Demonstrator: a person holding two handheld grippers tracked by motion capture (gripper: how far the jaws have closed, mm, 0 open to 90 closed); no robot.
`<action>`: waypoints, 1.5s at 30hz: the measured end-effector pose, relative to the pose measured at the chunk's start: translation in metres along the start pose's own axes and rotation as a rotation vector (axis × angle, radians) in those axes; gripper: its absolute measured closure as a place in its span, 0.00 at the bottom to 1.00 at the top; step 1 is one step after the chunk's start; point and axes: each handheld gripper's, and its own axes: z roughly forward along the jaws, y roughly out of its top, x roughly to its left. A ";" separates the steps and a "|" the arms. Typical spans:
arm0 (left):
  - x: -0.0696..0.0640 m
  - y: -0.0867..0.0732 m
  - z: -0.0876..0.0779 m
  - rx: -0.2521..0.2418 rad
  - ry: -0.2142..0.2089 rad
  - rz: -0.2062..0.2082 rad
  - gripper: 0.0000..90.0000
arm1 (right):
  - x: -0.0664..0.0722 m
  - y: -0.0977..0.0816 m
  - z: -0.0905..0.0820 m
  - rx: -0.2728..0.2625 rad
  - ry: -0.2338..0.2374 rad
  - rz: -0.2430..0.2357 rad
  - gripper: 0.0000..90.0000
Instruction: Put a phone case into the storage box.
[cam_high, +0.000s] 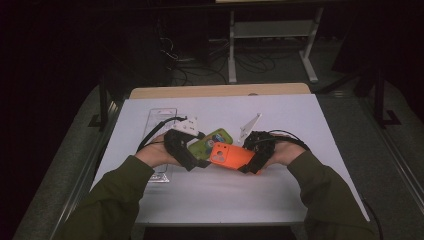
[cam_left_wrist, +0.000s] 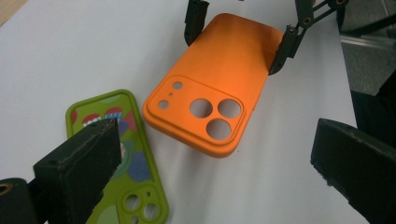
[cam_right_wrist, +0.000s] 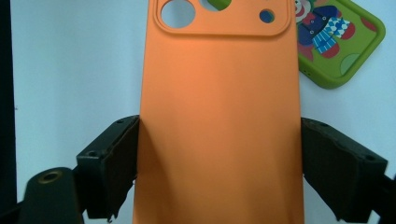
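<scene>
An orange phone case (cam_high: 230, 155) lies back side up over the white table (cam_high: 280, 115), its camera cut-outs toward my left hand. My right gripper (cam_high: 248, 164) is shut on it across its width; in the right gripper view the pads (cam_right_wrist: 116, 154) press both long edges of the orange case (cam_right_wrist: 219, 116). A green phone case (cam_high: 214, 139) with a cartoon print lies flat just behind it. My left gripper (cam_high: 202, 161) stands open and empty, its jaws wide apart in the left gripper view, facing the orange case (cam_left_wrist: 224, 70), with the green case (cam_left_wrist: 135, 163) beside its left jaw.
A clear plastic sheet (cam_high: 161, 117) lies at the table's left with white parts (cam_high: 187, 125) next to it. A white three-cornered piece (cam_high: 250, 127) sits behind the right gripper. A wooden edge (cam_high: 220, 91) runs along the back; cables lie on the floor (cam_high: 200, 70) beyond.
</scene>
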 end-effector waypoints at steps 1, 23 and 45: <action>0.000 0.003 0.002 0.005 -0.007 0.006 0.02 | 0.000 0.000 0.000 0.000 0.001 -0.001 0.17; -0.007 0.027 0.040 0.132 -0.103 0.137 0.02 | 0.013 0.006 -0.004 0.016 0.043 -0.116 0.17; -0.017 0.025 0.067 0.228 -0.166 0.200 0.02 | 0.021 0.012 -0.006 -0.004 0.076 -0.152 0.17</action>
